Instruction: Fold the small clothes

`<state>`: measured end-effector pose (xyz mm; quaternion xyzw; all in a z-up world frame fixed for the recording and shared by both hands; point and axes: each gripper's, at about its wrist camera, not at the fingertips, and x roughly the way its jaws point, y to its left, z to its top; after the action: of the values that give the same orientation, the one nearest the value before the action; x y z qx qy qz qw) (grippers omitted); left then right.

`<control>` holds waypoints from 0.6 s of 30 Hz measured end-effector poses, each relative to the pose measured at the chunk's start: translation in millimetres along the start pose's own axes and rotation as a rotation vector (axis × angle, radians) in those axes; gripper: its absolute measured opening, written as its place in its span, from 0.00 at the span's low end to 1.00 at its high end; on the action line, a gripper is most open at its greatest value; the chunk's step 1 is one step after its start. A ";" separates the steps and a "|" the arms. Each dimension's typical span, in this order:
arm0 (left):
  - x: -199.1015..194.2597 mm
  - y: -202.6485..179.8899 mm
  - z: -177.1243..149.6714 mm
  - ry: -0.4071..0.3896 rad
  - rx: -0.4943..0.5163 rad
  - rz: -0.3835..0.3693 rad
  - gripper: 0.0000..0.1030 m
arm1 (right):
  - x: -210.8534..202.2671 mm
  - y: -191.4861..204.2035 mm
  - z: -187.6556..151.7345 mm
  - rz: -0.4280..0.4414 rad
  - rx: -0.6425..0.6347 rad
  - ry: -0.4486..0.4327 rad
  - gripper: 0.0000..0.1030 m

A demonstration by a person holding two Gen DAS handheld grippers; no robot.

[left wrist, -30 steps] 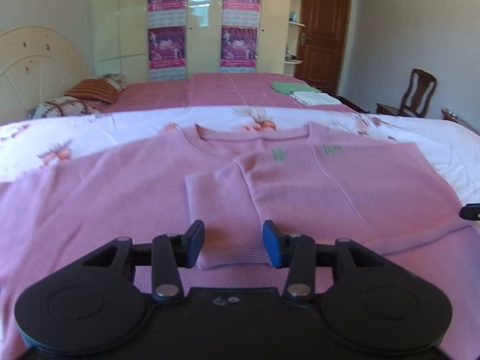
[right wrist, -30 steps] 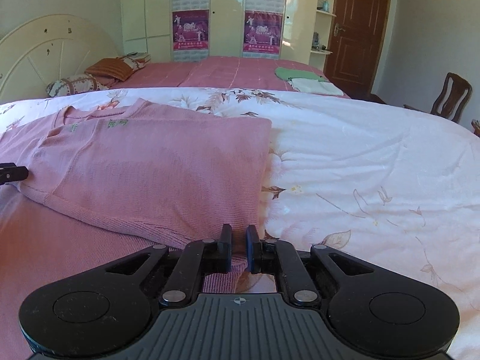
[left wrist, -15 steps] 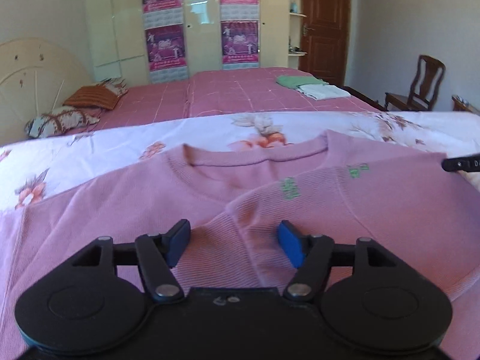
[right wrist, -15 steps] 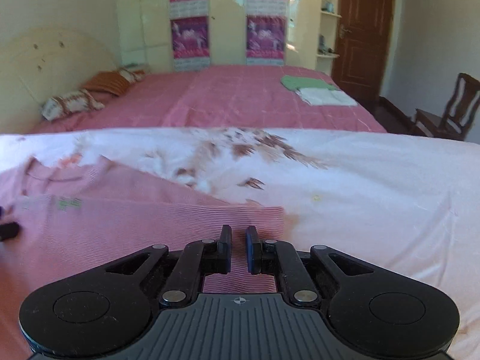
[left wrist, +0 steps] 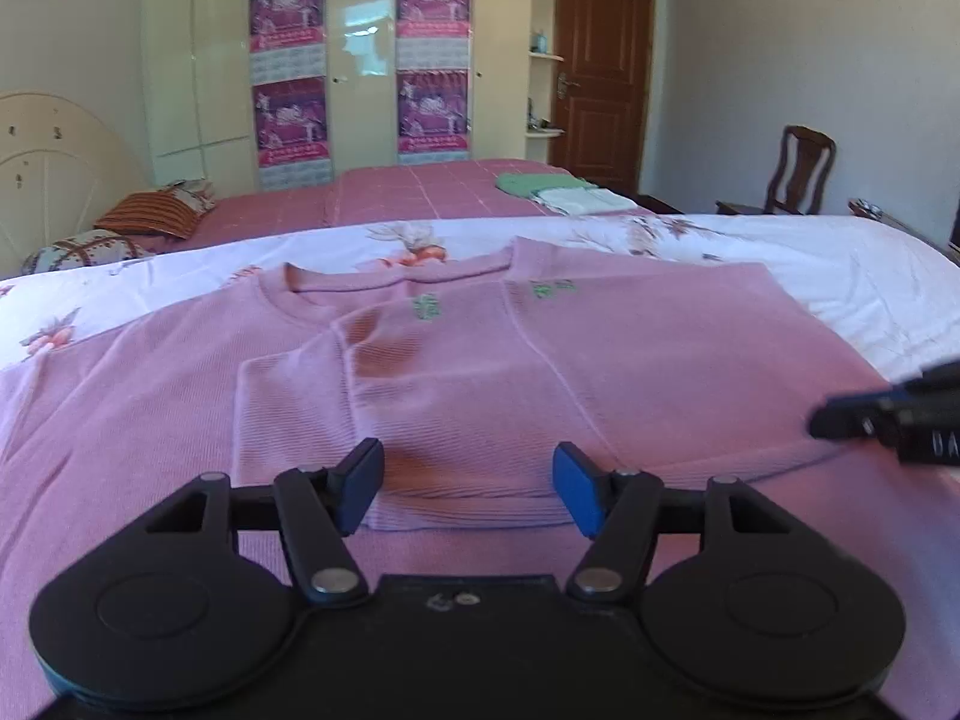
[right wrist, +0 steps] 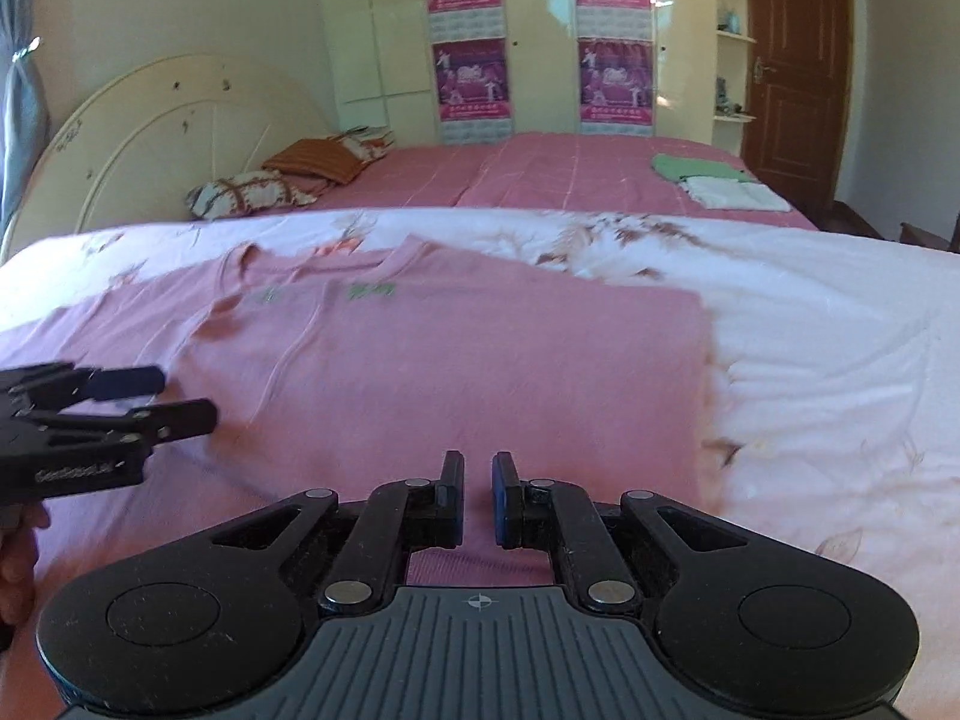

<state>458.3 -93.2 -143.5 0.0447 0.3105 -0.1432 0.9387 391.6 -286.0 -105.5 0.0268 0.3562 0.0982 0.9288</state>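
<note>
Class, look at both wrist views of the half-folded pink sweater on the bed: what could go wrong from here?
1. The folded-in sleeve lies loose on the pink sweater; the left gripper, jaws closing just above its cuff, may drag it askew.
2. The right gripper looks nearly shut over the hem; whether it holds fabric is unclear, so a pull may crumple the straight right edge.

We see the pink sweater (left wrist: 540, 372) run off the left edge; its green lettering (right wrist: 372, 290) blurs beyond reading, and our right gripper (left wrist: 840, 420) is cut off at the right.
</note>
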 end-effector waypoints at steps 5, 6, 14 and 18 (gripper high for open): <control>-5.6 35.6 -4.0 0.024 -0.036 0.027 0.62 | -10.9 -22.1 -14.6 -0.125 0.099 -0.012 0.07; -6.9 38.6 -5.7 0.024 -0.028 0.025 0.63 | -13.1 -28.8 -15.4 -0.149 0.120 -0.008 0.07; -10.3 39.0 -6.6 0.032 -0.002 0.013 0.62 | -8.5 -20.9 -9.4 -0.208 0.118 0.034 0.07; -11.5 40.6 -7.9 0.034 0.023 -0.002 0.62 | -4.2 -12.9 -6.3 -0.257 0.100 0.066 0.07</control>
<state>457.0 -50.3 -143.2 0.0579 0.3250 -0.1470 0.9324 386.4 -299.6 -109.1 0.0240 0.3914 -0.0385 0.9191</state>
